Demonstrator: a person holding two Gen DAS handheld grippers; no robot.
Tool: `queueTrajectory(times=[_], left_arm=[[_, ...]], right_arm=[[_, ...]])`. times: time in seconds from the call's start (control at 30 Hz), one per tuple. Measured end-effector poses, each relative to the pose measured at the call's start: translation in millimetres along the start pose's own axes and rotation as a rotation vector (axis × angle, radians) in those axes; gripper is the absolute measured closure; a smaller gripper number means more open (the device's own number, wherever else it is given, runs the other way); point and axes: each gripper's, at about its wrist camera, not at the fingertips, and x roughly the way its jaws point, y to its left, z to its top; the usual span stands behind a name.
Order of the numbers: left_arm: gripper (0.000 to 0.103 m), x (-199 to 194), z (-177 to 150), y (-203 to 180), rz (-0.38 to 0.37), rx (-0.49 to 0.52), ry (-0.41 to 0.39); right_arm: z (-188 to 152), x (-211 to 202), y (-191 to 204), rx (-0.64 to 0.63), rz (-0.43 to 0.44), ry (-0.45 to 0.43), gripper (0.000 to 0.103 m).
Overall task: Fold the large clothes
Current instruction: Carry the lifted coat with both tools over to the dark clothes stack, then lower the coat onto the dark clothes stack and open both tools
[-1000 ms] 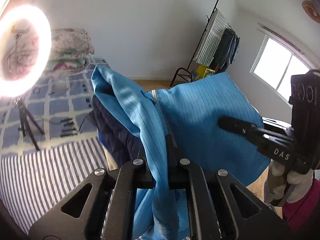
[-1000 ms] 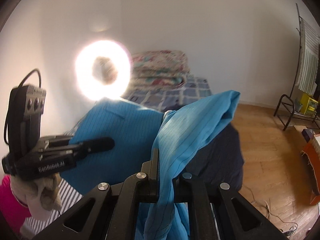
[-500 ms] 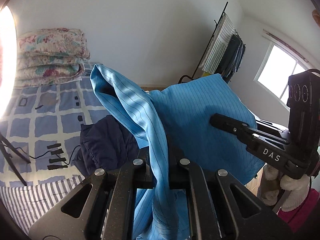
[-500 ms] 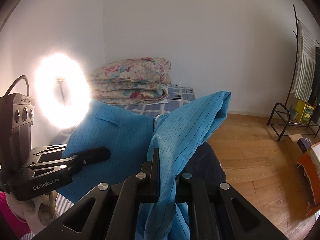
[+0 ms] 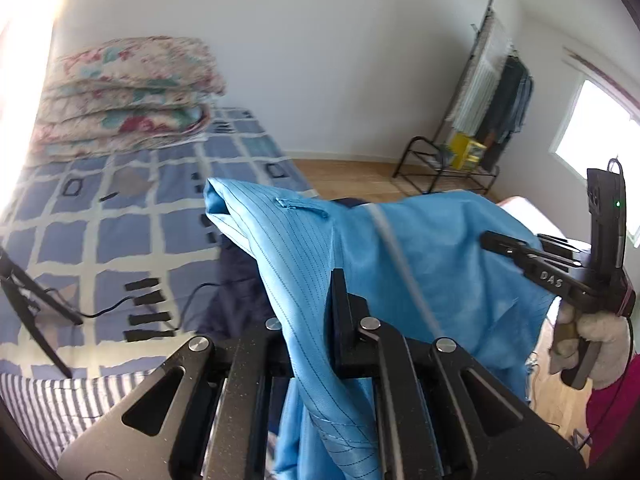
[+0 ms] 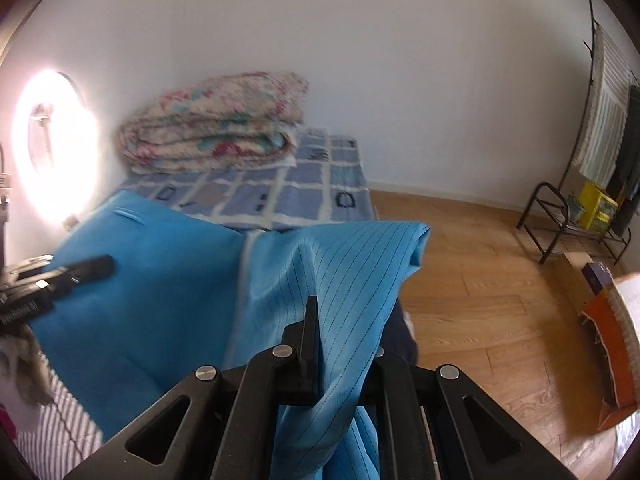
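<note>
Blue garment (image 5: 420, 264) spans sideways between left tongs (image 5: 320, 312) and right tongs (image 6: 320, 344), both clamped on it, above the bed (image 5: 120, 220).

Your black grippers carry silver screws; the right gripper (image 5: 490, 239) reads "DAS", your glove (image 5: 600, 344) is cream fleece, sleeve (image 5: 616, 412) magenta.

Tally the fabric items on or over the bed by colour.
Bright blue pinstriped garment: 1
Dark navy garment: 1
Floral folded quilts: 1 stack
Blue-and-white checked bedspread: 1
Striped sheet: 1
Total: 5
</note>
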Motion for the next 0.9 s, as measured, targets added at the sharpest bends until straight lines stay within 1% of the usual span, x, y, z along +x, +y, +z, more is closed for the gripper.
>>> queueTrajectory(times=[0.07,0.1,0.17,0.2,0.23,0.27,0.3,0.33,0.37,0.43,0.53,0.6,0.77,0.9], left_arm=[[0.094,6.5,-3.5,7.5,0.026,0.001,0.017],[0.093,11.3,-6.2,10.6,0.052,0.009,0.031],[0.084,16.9,-11.0,15.2,0.082,0.011,0.043],[0.083,18.9,-14.5,18.6,0.095,0.000,0.047],[0.078,20.1,-16.8,20.4,0.104,-0.008,0.051],[0.070,21.4,-20.0,23.0,0.118,-0.017,0.058],[0.067,22.6,-21.3,24.0,0.123,-0.020,0.061],[0.062,23.1,-24.1,25.6,0.132,-0.021,0.065],[0.061,22.6,-26.7,26.9,0.143,-0.021,0.066],[0.059,18.0,-30.9,28.4,0.152,-0.023,0.065],[0.057,7.5,-33.3,30.5,0.170,-0.030,0.057],[0.057,-3.8,-34.0,30.9,0.177,-0.032,0.042],[0.057,-39.6,-37.9,29.6,0.171,-0.026,0.020],[0.057,-73.2,-45.6,22.5,0.166,-0.021,0.005]], right_arm=[[-4.0,10.5,-6.4,0.010,-0.029,0.024,0.096],[-6.1,15.0,-9.5,0.013,-0.043,0.035,0.093],[-11.6,27.4,-16.7,0.009,-0.071,0.076,0.083],[-15.3,30.2,-20.1,0.009,-0.092,0.090,0.072],[-18.7,32.7,-22.8,0.008,-0.129,0.103,0.067],[-21.6,34.5,-26.2,0.010,-0.171,0.113,0.067],[-24.2,34.8,-30.6,0.019,-0.197,0.119,0.066],[-24.9,34.6,-33.9,0.032,-0.201,0.122,0.065],[-28.2,33.3,-39.7,0.052,-0.198,0.125,0.064],[-33.3,29.5,-47.3,0.074,-0.216,0.132,0.057],[-40.0,23.5,-53.3,0.075,-0.263,0.143,0.054],[-42.3,17.1,-55.1,0.077,-0.295,0.150,0.054],[-53.0,-9.6,-58.4,0.096,-0.322,0.155,0.053],[-56.2,-42.8,-48.3,0.111,-0.309,0.125,0.053]])
